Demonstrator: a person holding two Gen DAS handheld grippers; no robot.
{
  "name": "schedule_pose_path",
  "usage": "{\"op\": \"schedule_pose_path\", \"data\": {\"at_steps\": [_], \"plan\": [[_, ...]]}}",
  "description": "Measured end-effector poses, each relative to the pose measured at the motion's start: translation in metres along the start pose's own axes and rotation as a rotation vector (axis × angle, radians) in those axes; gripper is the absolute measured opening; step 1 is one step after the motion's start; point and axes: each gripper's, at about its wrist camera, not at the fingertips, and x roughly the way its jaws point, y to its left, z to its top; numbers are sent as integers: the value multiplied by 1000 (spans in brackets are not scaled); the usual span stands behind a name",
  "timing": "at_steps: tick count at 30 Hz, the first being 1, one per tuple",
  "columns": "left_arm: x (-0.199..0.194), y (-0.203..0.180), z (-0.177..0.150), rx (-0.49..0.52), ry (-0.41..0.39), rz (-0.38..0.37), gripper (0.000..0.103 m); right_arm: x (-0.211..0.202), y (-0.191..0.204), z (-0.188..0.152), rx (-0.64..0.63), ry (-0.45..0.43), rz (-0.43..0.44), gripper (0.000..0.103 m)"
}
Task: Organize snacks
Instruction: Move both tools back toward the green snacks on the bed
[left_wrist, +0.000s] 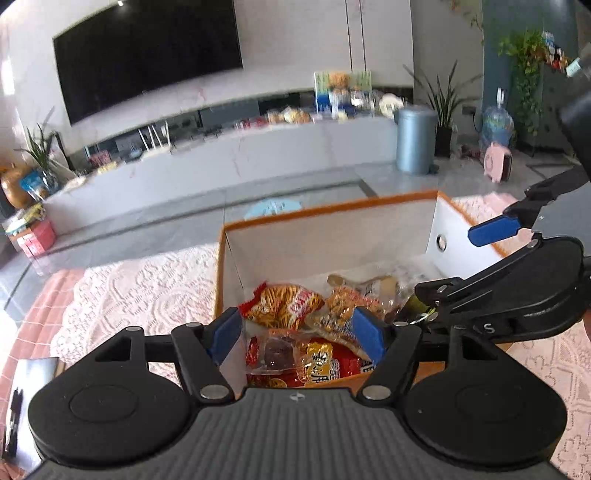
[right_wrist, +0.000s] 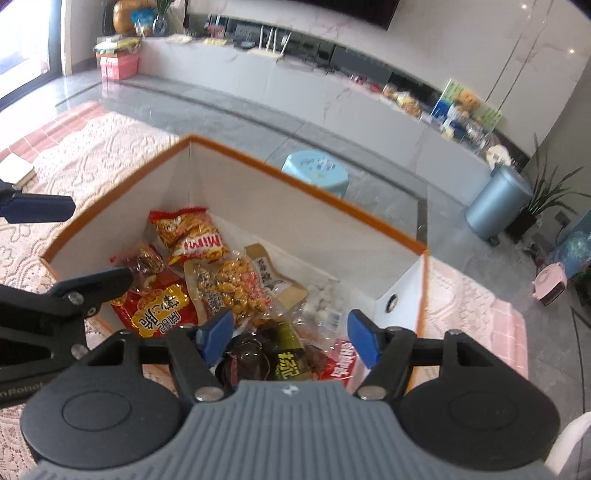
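A white storage box with an orange rim (left_wrist: 332, 210) (right_wrist: 306, 184) sits on a pink lace cloth and holds several snack packets. Among them are a red-and-yellow noodle snack bag (left_wrist: 286, 306) (right_wrist: 192, 234), a clear bag of coated nuts (left_wrist: 343, 310) (right_wrist: 236, 288), a red packet with yellow lettering (right_wrist: 159, 310), and a dark packet with green label (right_wrist: 284, 354). My left gripper (left_wrist: 299, 334) hovers open above the box's near side, nothing between its blue pads. My right gripper (right_wrist: 291, 336) hangs open over the box too, empty. Each gripper shows at the edge of the other's view.
The pink lace cloth (left_wrist: 140, 280) covers the table around the box. A notebook and pen (left_wrist: 22, 413) lie at the left. Beyond are a light blue stool (right_wrist: 317, 170), a grey-blue bin (left_wrist: 415, 138), potted plants and a long white TV cabinet (left_wrist: 240, 155).
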Motion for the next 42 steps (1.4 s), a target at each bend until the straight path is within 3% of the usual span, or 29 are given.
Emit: {"op": "schedule_pose_path", "data": {"at_steps": [9,20,25,30,38,42], "plan": [[-58,-7,-16,-32,-92,-1,81,-79,-18,-56,148,-180,-2,69],[-105,-23,-60,-55,-96,-124,81,-152,-12,-162,360,-358,37,70],[-108,-28,-80,-72,-59,-145,81,-165,2,-199,418,-380,51,70],[-112,-31,-98,-109,-35,-181,81,-171,14,-226,422,-416,-20,70],[-101,-43,-111,-37,27,-174,80,-149,25,-250,417,-356,-38,69],[-91,-46,-120,-31,76,-202,70,-132,30,-257,411,-299,-56,68]]}}
